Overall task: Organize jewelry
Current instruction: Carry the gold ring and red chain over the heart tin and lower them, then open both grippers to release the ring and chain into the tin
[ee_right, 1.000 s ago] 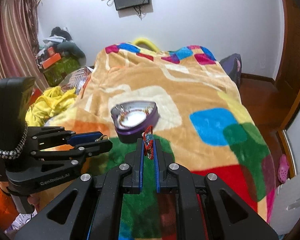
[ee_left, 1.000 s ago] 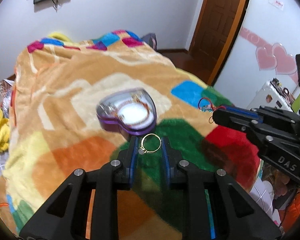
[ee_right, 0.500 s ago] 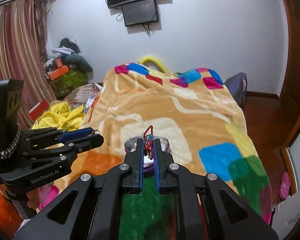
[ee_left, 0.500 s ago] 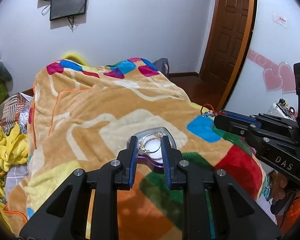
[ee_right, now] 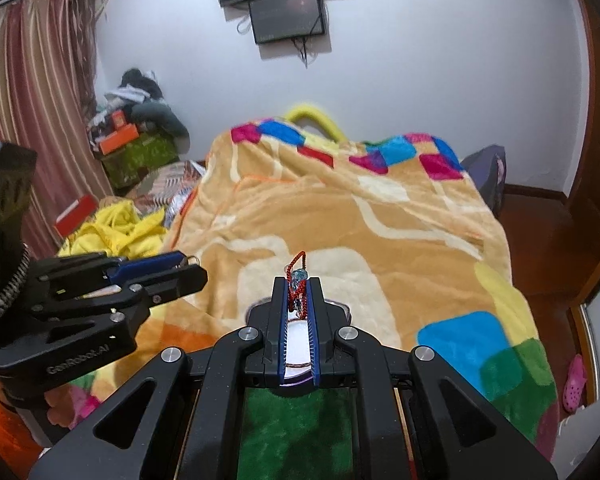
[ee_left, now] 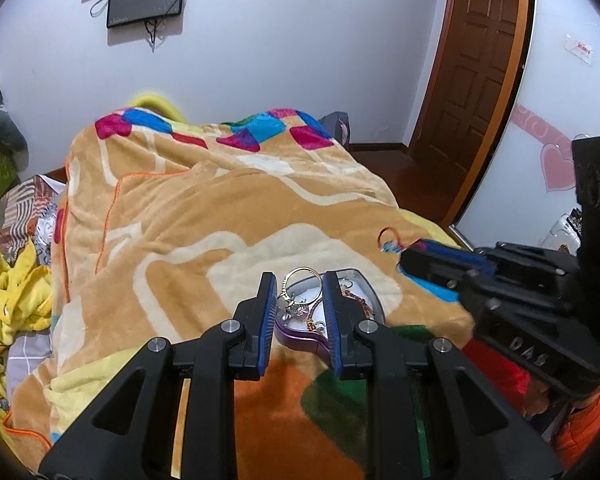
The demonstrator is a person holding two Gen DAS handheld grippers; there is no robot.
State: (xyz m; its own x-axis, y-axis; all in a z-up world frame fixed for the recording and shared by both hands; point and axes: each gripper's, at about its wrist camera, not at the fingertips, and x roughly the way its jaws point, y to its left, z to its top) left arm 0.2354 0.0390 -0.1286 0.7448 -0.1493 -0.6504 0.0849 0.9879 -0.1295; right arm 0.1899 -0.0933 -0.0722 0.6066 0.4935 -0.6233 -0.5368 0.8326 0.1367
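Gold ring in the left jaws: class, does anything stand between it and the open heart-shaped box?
Nothing visible does. The gold ring hangs over the open box, which already holds other jewelry; no lid covers it.

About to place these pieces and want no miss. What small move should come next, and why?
Probably lower the left gripper a little and open it. It holds the gold ring directly in line with the open purple heart box on the blanket, so the ring should fall inside. The right gripper can wait, shut on the red bracelet.
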